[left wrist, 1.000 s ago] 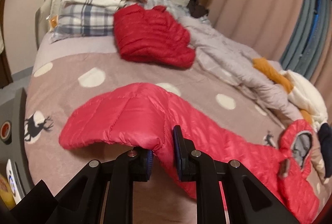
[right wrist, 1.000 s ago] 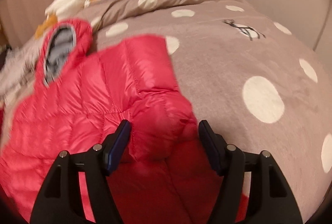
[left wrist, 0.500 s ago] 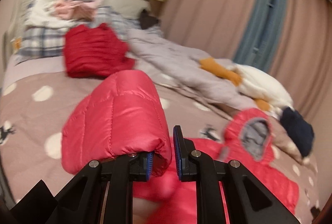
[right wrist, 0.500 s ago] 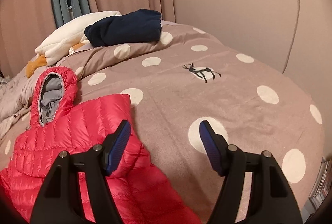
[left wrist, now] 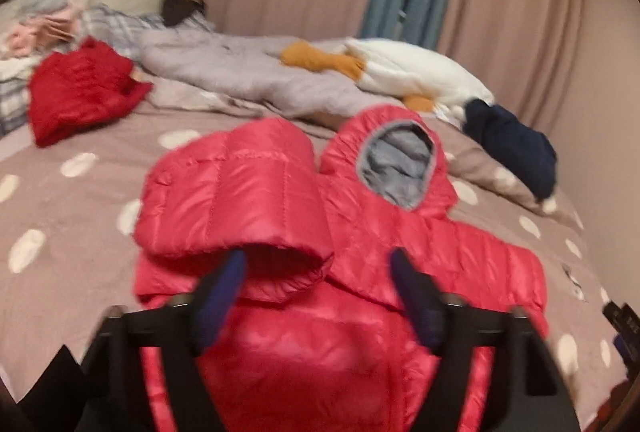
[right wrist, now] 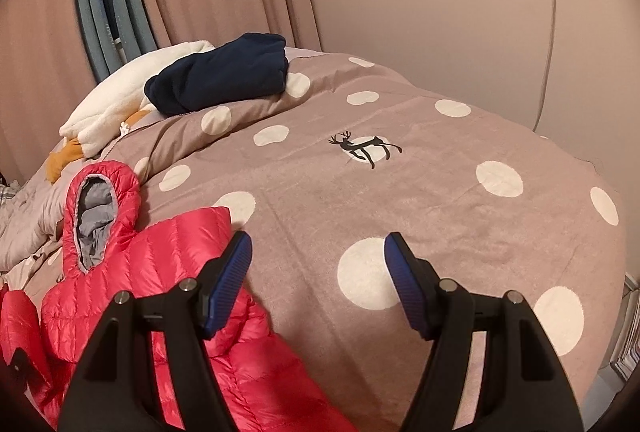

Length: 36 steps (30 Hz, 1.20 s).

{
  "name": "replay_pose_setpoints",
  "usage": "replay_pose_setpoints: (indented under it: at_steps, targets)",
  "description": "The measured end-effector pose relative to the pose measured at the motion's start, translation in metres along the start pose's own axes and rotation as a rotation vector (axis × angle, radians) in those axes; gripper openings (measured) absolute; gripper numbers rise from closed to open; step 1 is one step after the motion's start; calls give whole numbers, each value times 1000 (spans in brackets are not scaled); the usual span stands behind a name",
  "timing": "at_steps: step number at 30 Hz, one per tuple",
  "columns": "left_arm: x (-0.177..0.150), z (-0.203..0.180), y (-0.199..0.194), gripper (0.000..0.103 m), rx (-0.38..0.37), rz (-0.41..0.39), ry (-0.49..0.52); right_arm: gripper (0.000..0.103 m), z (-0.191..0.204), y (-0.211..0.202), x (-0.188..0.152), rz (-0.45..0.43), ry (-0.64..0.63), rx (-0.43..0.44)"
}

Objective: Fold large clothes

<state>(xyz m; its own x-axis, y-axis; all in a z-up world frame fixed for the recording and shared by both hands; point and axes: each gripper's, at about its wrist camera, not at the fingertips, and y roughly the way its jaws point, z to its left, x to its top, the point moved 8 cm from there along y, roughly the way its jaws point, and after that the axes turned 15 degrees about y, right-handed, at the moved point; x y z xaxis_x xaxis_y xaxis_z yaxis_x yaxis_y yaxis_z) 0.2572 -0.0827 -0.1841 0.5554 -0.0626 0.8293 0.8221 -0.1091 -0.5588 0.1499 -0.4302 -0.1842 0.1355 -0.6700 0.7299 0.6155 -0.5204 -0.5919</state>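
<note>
A pink-red hooded down jacket (left wrist: 400,240) lies on the polka-dot bed cover (left wrist: 72,200), its grey-lined hood (left wrist: 396,160) toward the far side. One sleeve (left wrist: 232,204) lies folded over the body, its cuff just in front of my left gripper (left wrist: 320,272), which is open and empty above the jacket. In the right wrist view the jacket (right wrist: 160,272) lies at the lower left with its hood (right wrist: 96,208) up. My right gripper (right wrist: 318,264) is open and empty, over the bed cover (right wrist: 400,192) beside the jacket's edge.
A folded dark red jacket (left wrist: 80,88), a grey garment (left wrist: 240,72), a white and orange item (left wrist: 400,72) and a navy garment (left wrist: 516,148) lie along the far side. A clothes stack (left wrist: 36,32) sits at far left. Curtains and wall stand behind.
My left gripper carried the sleeve over the jacket body, then opened and let it go. My right gripper, open throughout, drew back off the jacket toward the bare cover.
</note>
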Motion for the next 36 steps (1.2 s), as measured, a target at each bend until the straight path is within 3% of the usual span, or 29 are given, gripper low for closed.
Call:
replay_pose_setpoints:
  at_steps: [2, 9, 12, 20, 26, 28, 32, 34, 36]
  targets:
    - [2, 6, -14, 88, 67, -38, 26, 70, 0, -2, 0, -4, -5, 1]
    - [-3, 15, -37, 90, 62, -63, 64, 75, 14, -10, -9, 35, 24, 69]
    - [-7, 43, -41, 90, 153, -65, 45, 77, 35, -17, -23, 48, -16, 108]
    - [-20, 148, -51, 90, 346, -38, -149, 82, 115, -48, -76, 101, -196, 253]
    - [-29, 204, -65, 90, 466, -27, -268, 102, 194, -99, -119, 116, -349, 425]
    - [-33, 215, -66, 90, 461, -20, -316, 103, 224, -112, -136, 126, -396, 473]
    - [-39, 224, -61, 90, 458, 14, -340, 103, 284, -111, -195, 303, -460, 556]
    - [-41, 228, -61, 90, 454, 22, -365, 102, 298, -95, -224, 378, -466, 538]
    - [-41, 229, -59, 90, 415, 25, -384, 100, 300, -74, -246, 393, -496, 469]
